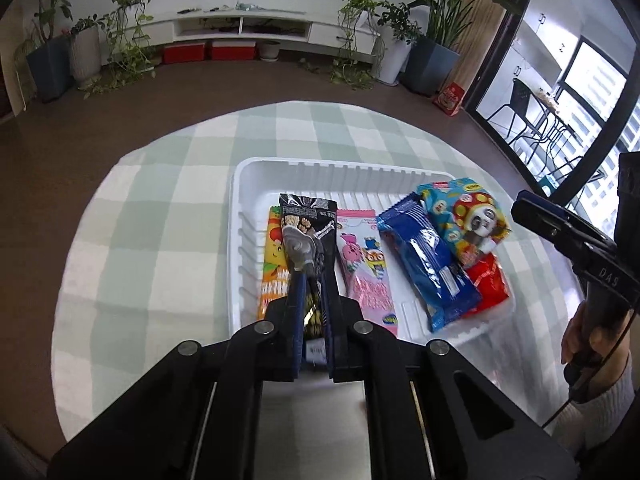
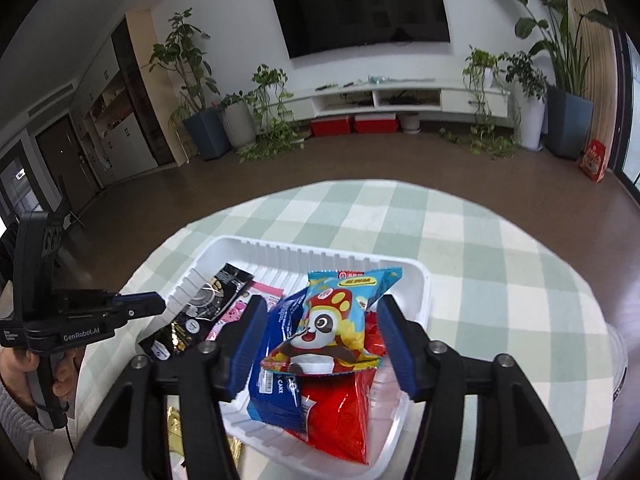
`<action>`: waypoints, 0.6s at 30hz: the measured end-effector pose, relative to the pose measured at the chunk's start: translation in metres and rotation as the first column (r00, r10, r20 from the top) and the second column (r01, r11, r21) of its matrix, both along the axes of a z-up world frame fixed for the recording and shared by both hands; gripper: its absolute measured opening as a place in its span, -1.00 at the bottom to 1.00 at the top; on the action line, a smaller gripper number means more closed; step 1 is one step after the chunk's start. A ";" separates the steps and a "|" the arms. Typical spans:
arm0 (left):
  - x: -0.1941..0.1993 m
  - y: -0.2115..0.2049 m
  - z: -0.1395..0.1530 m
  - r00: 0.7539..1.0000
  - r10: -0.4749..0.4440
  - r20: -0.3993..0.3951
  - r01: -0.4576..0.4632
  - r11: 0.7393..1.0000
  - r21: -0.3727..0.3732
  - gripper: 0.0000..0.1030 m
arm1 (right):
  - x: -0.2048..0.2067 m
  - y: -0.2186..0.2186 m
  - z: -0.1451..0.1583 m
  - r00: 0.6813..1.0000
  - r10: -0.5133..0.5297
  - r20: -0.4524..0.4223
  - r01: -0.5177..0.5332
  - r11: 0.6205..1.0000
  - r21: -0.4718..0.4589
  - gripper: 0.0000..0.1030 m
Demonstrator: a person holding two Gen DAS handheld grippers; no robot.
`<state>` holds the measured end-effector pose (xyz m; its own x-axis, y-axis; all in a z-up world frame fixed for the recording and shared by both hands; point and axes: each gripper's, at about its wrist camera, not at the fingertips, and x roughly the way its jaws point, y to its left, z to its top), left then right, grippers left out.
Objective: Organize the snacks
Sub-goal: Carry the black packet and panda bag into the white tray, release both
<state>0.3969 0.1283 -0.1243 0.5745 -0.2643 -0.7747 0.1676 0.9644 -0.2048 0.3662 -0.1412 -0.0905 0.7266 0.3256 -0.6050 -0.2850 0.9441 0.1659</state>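
A white ribbed tray sits on the checked table. My left gripper is shut on a black snack packet, held over the tray's left part above an orange packet. A pink packet lies beside them. My right gripper stands open around a panda packet. That packet rests on a blue packet and a red packet, and the pads do not press it.
A round table with a green and white checked cloth carries the tray; its edge drops to brown floor all around. A gold wrapper lies outside the tray's near corner. A hand holds the right gripper's handle.
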 end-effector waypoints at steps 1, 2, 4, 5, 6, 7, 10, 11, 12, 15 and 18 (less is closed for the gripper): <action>-0.009 0.001 0.003 1.000 -0.002 0.012 0.002 1.000 0.004 -0.86 | -0.006 0.000 0.004 1.000 0.002 0.013 -0.002 1.000 -0.003 0.23; -0.021 0.001 0.007 1.000 -0.004 0.021 0.004 1.000 0.009 -0.86 | -0.013 0.001 0.008 1.000 0.009 0.024 -0.009 1.000 -0.004 0.24; -0.041 0.002 0.011 0.999 -0.011 0.030 0.011 1.000 0.010 -0.86 | -0.036 0.003 0.014 0.998 0.035 0.046 -0.034 0.999 -0.011 0.26; -0.052 0.002 0.013 0.999 -0.017 0.031 0.017 1.000 0.009 -0.86 | -0.048 0.006 0.015 0.997 0.057 0.056 -0.056 0.998 -0.022 0.31; -0.063 0.002 0.014 0.999 -0.024 0.030 0.024 1.000 0.009 -0.86 | -0.058 0.010 0.016 0.995 0.073 0.061 -0.072 0.997 -0.032 0.35; -0.072 0.002 0.014 0.999 -0.030 0.029 0.029 0.999 0.013 -0.86 | -0.071 0.014 0.015 0.993 0.094 0.066 -0.091 0.994 -0.052 0.39; -0.105 -0.001 0.013 0.998 -0.056 0.016 0.055 0.998 0.024 -0.86 | -0.104 0.024 0.006 0.984 0.170 0.057 -0.164 0.982 -0.091 0.39; -0.116 -0.002 0.013 0.998 -0.063 0.010 0.063 0.998 0.025 -0.86 | -0.112 0.025 0.002 0.981 0.186 0.044 -0.182 0.979 -0.093 0.39; -0.126 -0.004 0.012 0.998 -0.070 0.004 0.070 0.997 0.024 -0.86 | -0.119 0.027 -0.004 0.979 0.203 0.027 -0.200 0.975 -0.096 0.39; -0.155 -0.008 0.009 0.995 -0.095 -0.010 0.095 0.995 0.015 -0.86 | -0.133 0.028 -0.021 0.970 0.241 -0.017 -0.242 0.963 -0.122 0.39; -0.180 -0.011 0.002 0.993 -0.109 -0.037 0.109 0.994 -0.004 -0.86 | -0.140 0.025 -0.036 0.963 0.263 -0.056 -0.268 0.956 -0.120 0.40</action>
<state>0.2165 0.1176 -0.1223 0.5131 -0.3252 -0.7943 0.2642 0.9403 -0.2143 0.2264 -0.1163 -0.1261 0.5996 0.4231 -0.6793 -0.5237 0.8493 0.0668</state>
